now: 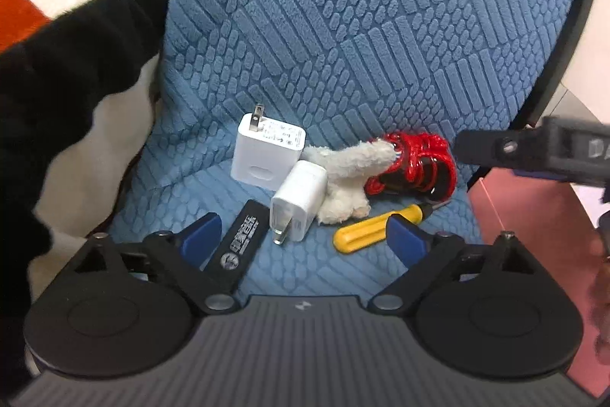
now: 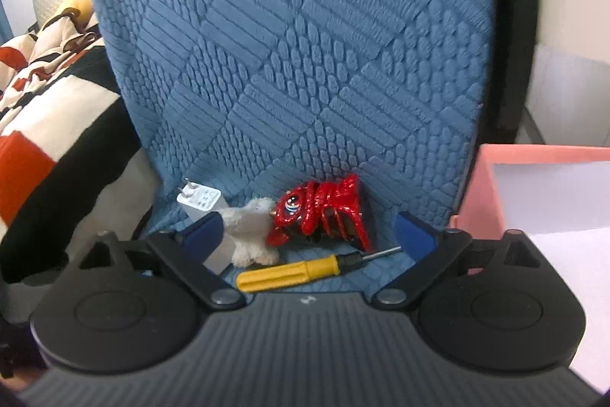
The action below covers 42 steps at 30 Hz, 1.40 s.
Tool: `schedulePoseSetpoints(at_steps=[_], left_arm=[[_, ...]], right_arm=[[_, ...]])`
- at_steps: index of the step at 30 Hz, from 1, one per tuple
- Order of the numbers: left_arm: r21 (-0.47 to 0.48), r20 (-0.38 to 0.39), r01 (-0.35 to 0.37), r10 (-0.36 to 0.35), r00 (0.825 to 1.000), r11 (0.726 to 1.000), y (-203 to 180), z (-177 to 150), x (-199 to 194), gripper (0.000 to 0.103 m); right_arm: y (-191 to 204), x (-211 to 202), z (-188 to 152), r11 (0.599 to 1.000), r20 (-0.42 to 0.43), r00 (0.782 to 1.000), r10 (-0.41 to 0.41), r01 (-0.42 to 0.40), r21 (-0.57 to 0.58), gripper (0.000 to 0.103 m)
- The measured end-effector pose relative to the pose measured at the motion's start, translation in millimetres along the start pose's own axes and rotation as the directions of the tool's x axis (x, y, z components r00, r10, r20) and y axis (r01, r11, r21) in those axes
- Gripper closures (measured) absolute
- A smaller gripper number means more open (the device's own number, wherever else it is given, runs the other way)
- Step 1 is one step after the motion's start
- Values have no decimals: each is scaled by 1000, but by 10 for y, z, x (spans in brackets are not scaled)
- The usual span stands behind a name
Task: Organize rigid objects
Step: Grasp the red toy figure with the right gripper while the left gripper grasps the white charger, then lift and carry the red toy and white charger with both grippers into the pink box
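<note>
On the blue seat (image 1: 343, 44), both released tongs (image 1: 305, 231) (image 2: 309, 231) partly hide a black stick (image 1: 244, 235) and screwdriver (image 2: 289, 271).

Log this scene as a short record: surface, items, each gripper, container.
surface: blue quilted chair seat
items: two white chargers, black stick, yellow screwdriver, red toy, grey plush
layout: plush touches red toy and the smaller charger
left gripper: open, empty, over black stick and the smaller charger
right gripper: open, empty, over screwdriver and red toy
container: pink box, to the right of the seat
</note>
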State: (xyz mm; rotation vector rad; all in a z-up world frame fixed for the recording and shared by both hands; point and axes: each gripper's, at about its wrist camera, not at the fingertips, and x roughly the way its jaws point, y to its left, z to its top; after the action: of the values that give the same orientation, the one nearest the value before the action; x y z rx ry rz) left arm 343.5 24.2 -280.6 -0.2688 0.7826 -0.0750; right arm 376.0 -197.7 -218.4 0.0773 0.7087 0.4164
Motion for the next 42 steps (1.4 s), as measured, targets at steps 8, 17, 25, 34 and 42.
schedulePoseSetpoints(at_steps=[8, 17, 25, 34, 42], left_arm=[[-13, -25, 7, -7, 1000, 1000, 78, 105, 283, 26], [25, -40, 18, -17, 999, 1000, 43, 133, 443, 48], [31, -37, 28, -27, 999, 999, 42, 131, 445, 57], [53, -37, 18, -16, 999, 998, 31, 131, 461, 61], [15, -40, -9, 9, 999, 1000, 53, 93, 385, 69]], right_arm=[[-135, 310, 144, 998, -1, 998, -63, 63, 15, 21], [-201, 546, 195, 999, -23, 999, -45, 45, 25, 20], [-65, 819, 204, 1000, -104, 995, -4, 2, -12, 19], [-117, 946, 160, 1000, -128, 992, -17, 20, 20, 18], [-80, 798, 84, 999, -158, 987, -35, 31, -25, 19]])
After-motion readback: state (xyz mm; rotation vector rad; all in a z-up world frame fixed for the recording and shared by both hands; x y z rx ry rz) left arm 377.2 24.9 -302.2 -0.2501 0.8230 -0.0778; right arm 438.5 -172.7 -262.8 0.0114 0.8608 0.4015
